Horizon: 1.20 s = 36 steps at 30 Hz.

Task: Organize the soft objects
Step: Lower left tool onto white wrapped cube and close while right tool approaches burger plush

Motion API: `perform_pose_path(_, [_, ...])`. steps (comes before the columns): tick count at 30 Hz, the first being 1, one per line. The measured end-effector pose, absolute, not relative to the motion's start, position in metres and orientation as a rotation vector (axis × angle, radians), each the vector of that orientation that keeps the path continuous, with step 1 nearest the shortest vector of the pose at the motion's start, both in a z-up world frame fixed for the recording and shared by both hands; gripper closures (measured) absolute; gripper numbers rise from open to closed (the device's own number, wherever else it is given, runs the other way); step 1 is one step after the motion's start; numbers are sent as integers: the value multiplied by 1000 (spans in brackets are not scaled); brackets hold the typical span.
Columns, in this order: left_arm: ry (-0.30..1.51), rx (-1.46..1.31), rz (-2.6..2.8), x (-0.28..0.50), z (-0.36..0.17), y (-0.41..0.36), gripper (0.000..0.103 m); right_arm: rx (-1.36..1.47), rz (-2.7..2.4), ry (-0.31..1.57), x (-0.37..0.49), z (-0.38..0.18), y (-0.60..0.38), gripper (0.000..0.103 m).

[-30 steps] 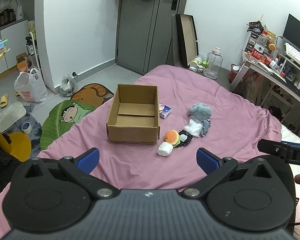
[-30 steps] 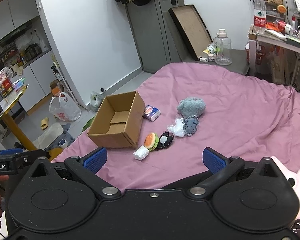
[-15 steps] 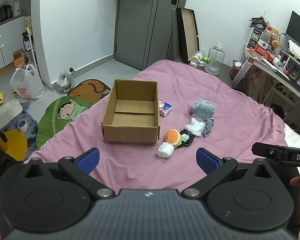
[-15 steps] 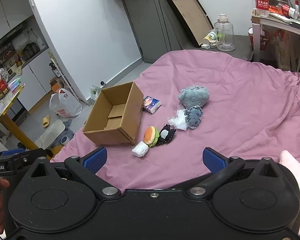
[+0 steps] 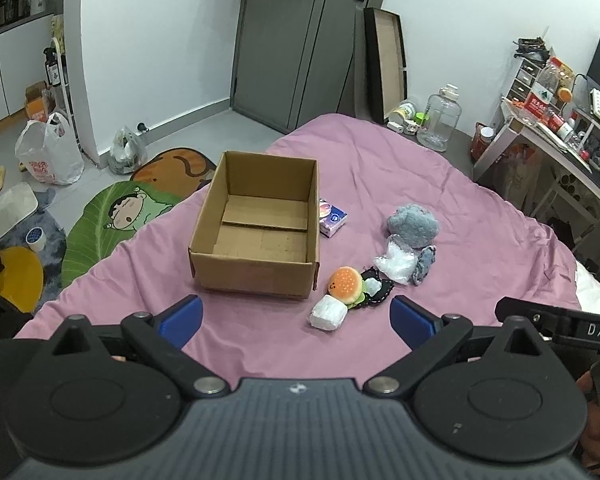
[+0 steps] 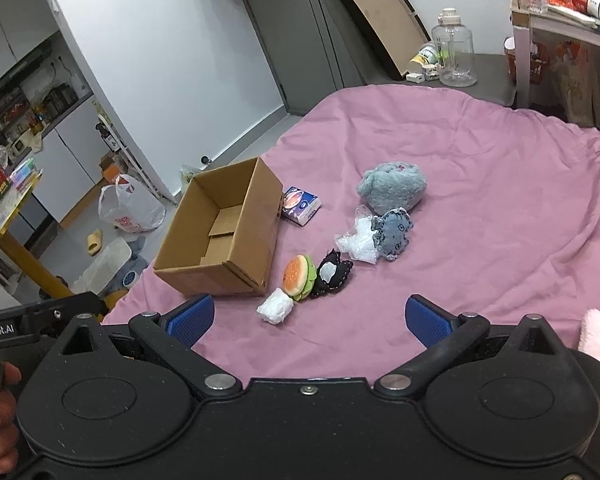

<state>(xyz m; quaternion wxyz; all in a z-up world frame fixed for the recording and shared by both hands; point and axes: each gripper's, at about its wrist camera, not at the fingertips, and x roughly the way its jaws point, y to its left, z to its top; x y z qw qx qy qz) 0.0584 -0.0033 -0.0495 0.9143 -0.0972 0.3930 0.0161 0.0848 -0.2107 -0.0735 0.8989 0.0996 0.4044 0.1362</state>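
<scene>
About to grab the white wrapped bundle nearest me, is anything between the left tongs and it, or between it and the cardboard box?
Nothing visible. Bare pink bedspread lies between the open left tongs and the white bundle; the cardboard box stands just left, top open.

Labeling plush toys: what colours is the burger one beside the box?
Burger plush: orange bun with a green layer, a small face on top. Clearest in the right wrist view.

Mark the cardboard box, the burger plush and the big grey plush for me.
cardboard box (image 5: pixel 252 276): left wrist view, near outer wall.
burger plush (image 5: pixel 345 283): left wrist view, orange bun top.
big grey plush (image 6: pixel 393 183): right wrist view, body centre.
</scene>
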Motion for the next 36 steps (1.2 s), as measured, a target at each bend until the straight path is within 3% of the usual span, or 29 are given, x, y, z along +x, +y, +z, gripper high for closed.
perform_pose_path(6, [833,-210,42,75,-65,-5,5,269,293,863,105,-91,-215,5])
perform_pose_path(16, [905,-223,76,108,-91,-8,19,361,342,945,143,-126,-211,25])
perform_pose_path(24, [967,-228,70,137,-115,-16,21,437,373,980,178,-149,-209,39])
perform_pose_path(36, [1098,-213,59,175,-165,-35,30,511,401,1064,214,-190,-214,45])
